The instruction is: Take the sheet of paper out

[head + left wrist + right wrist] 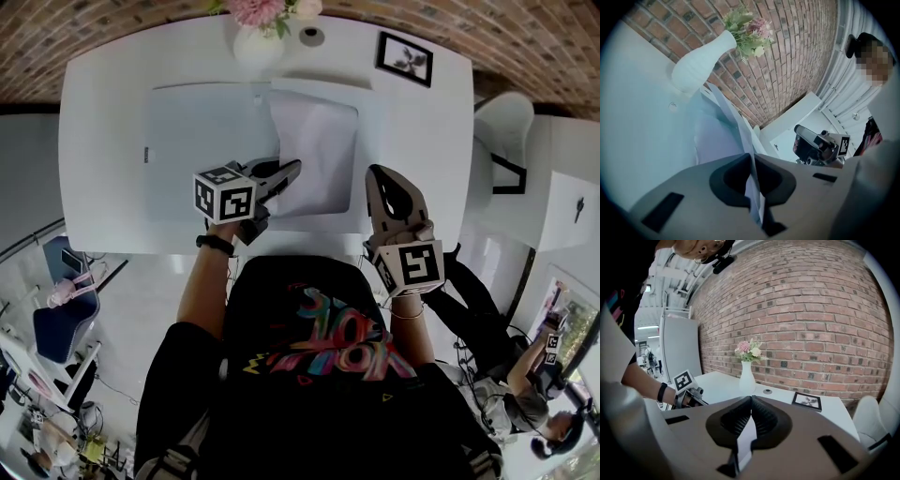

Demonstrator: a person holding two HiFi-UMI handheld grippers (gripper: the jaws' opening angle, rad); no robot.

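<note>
A white sheet of paper (317,155) lies partly over the right end of a pale blue folder (202,141) on the white table (103,112). My left gripper (292,171) is shut on the sheet's near left edge. In the left gripper view the thin sheet (727,115) runs up out of the closed left gripper (752,158), lifted off the folder (642,117). My right gripper (379,178) hovers over the table's front right part, right of the sheet. In the right gripper view, my right gripper (751,400) is shut with nothing between its jaws.
A white vase of flowers (260,37) stands at the table's far edge, with a small round port (312,36) and a black picture frame (405,58) to its right. A brick wall (811,319) runs behind. A white chair (506,127) stands at the right.
</note>
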